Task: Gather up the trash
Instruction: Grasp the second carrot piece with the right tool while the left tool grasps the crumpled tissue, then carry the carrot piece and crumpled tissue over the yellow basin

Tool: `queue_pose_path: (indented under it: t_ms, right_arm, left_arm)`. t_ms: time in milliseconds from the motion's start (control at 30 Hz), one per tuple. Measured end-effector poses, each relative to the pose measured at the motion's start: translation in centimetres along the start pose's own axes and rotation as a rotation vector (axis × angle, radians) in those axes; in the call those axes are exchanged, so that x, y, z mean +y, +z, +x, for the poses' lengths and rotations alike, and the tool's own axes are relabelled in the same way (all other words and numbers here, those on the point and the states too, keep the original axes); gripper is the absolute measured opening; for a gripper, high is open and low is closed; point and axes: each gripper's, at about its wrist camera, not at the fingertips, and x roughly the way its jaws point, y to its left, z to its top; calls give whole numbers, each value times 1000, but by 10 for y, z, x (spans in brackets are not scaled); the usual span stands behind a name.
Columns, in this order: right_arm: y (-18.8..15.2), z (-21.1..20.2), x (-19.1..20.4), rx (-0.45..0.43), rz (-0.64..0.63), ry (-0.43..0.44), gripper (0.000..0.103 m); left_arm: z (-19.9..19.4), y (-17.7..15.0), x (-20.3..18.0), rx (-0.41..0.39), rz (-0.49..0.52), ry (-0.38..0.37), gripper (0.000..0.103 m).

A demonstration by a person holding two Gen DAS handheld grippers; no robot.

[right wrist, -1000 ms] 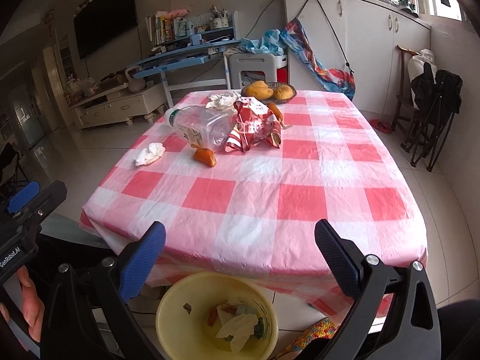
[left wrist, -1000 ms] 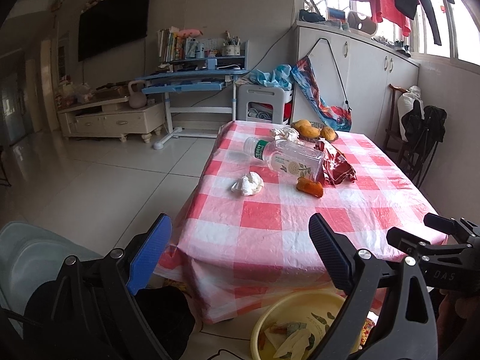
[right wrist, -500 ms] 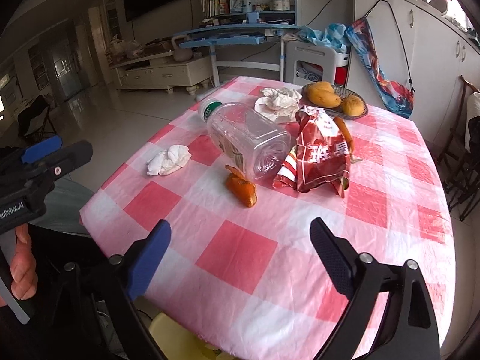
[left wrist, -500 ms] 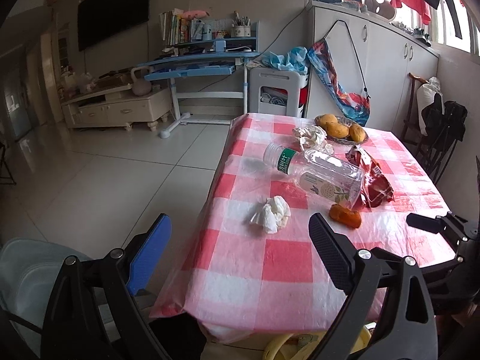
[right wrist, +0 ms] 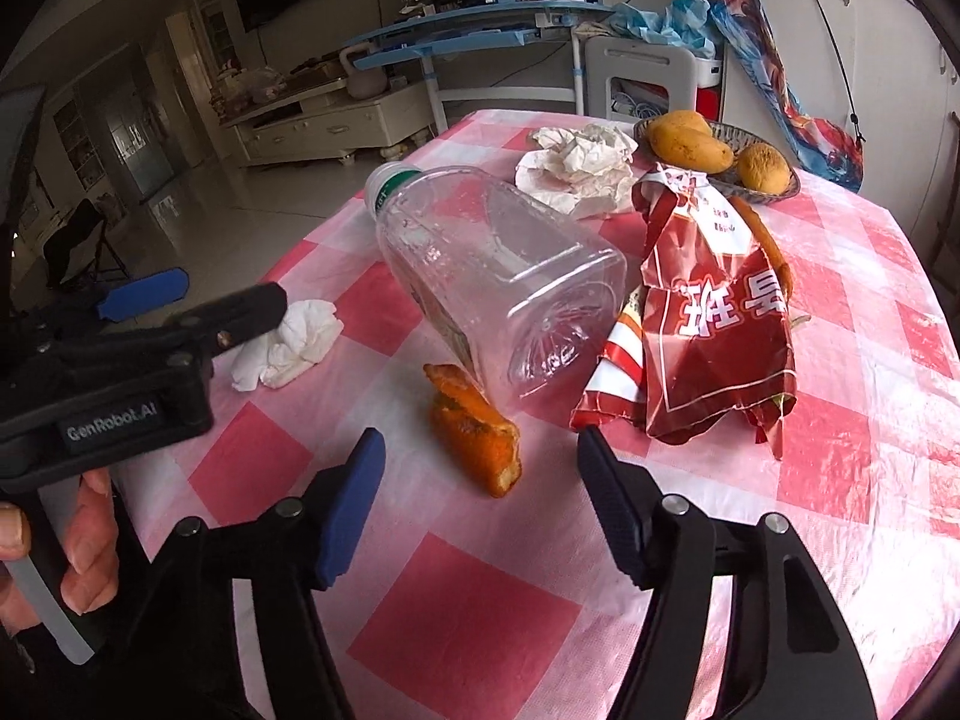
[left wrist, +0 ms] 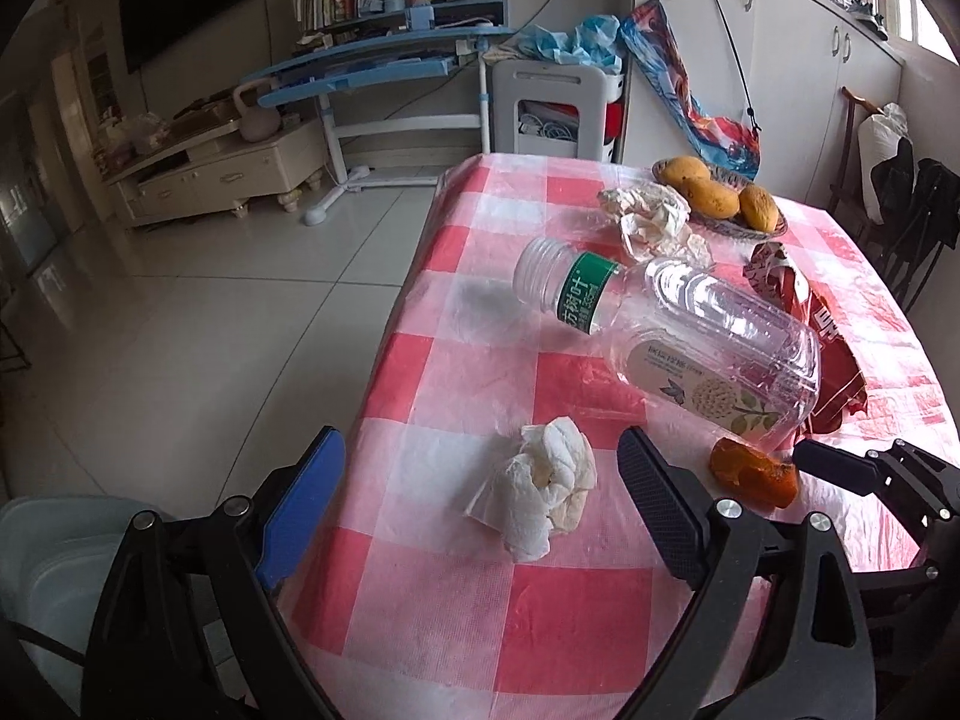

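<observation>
Two scraps lie near on the tabletop [right wrist: 840,462]: orange peel [right wrist: 477,441] ahead of the closing, empty right claw [right wrist: 477,480]; tissue wad [left wrist: 540,495] ahead of the released left claw [left wrist: 480,504]. Approach step; next, lower and pinch.

Tissue wad [left wrist: 543,489]: white, crumpled, near table edge.
Orange peel [right wrist: 477,435]: curled, beside the bottle's base.
Bottle [right wrist: 489,279]: clear, uncapped, on its side.
Snack bag [right wrist: 714,324]: red, crumpled, flat.
Paper [right wrist: 579,168]: white, crumpled.
</observation>
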Motion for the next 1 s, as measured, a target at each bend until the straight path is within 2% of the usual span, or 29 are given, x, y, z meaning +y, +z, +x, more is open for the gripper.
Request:
queue_pose_path:
  t_ms: [33, 133, 200, 233, 267, 533, 667, 833, 1000]
  right_arm:
    - [0, 0, 0, 3, 1, 3, 62]
    - [-1, -2, 3, 4, -11, -1, 51]
    - [-3, -3, 4, 2, -23, 2, 35]
    - [-2, -2, 4, 2, -27, 6, 32]
    - [-3, -2, 5, 1, -29, 7, 26]
    - [-18, -27, 7, -30, -5, 34, 23]
    - [-24, -39, -1, -43, 33, 42, 23]
    - [-35, -55, -5, -62, 77, 46, 23]
    - [-49, -72, -3, -77, 104, 53, 23]
  left_arm:
    - [4, -1, -1, 12, 0, 1, 89]
    - [12, -1, -7, 36, 31, -13, 76]
    - [15, -2, -9, 57, 48, -38, 56]
    - [16, -2, -9, 72, 48, -62, 28]
    - [18, -3, -8, 86, 41, -97, 15]
    - [-11, -11, 9, 24, -51, -206, 12]
    - [-28, -16, 9, -11, -60, -263, 12]
    - [-45, -28, 0, -30, -18, -257, 12]
    - [-57, -44, -2, -25, -17, -263, 12]
